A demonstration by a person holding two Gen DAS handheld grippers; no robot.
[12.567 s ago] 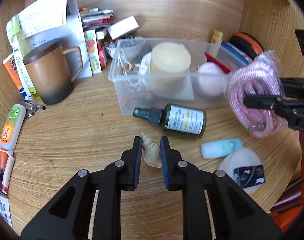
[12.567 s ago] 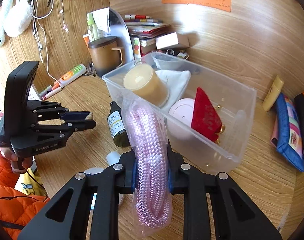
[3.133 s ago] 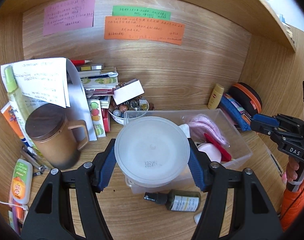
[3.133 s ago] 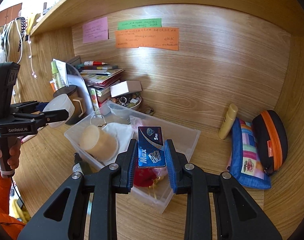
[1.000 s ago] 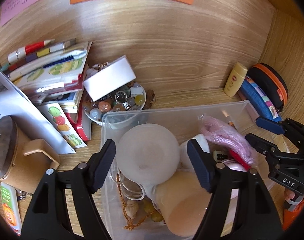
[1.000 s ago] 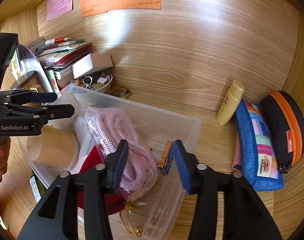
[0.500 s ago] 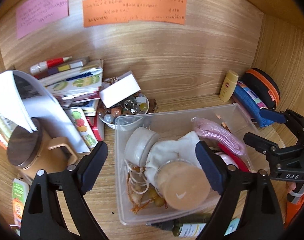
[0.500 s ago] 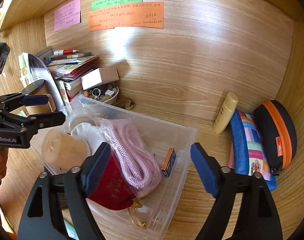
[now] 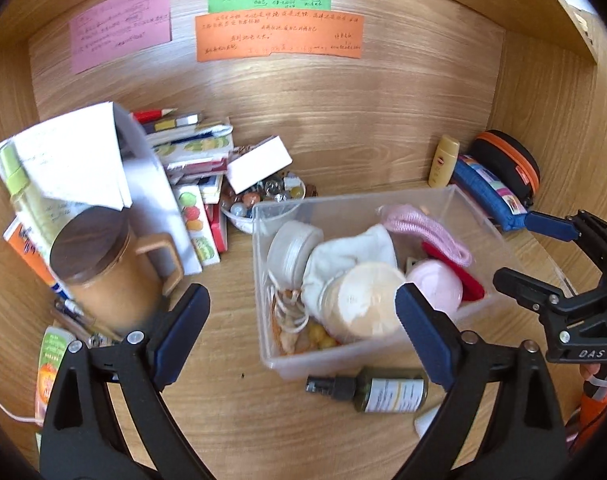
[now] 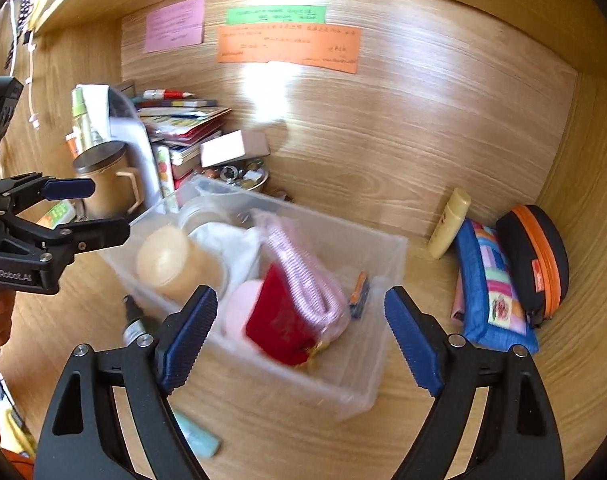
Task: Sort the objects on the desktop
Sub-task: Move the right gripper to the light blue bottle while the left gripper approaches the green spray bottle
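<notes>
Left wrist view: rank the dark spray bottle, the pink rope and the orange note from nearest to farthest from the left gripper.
1. Dark spray bottle, lying on the desk in front of the bin.
2. Pink rope, inside the bin toward the back.
3. Orange note, up on the back wall.

One clear bin (image 9: 479, 216), holding one candle (image 9: 363, 300), one white cloth (image 9: 351, 252), one round white jar (image 9: 293, 246), one pink rope (image 9: 423, 228), one pink disc (image 9: 435, 284), one red pouch (image 10: 279, 320) and one small card box (image 10: 359, 288). Three wall notes: pink (image 9: 121, 36), green (image 9: 269, 0), orange (image 9: 279, 36). One mug (image 9: 103, 268). One spray bottle (image 9: 383, 390). One yellow tube (image 9: 443, 160). Two zip cases: blue (image 10: 491, 288), black-orange (image 10: 539, 260). One bowl of beads (image 9: 263, 196).
</notes>
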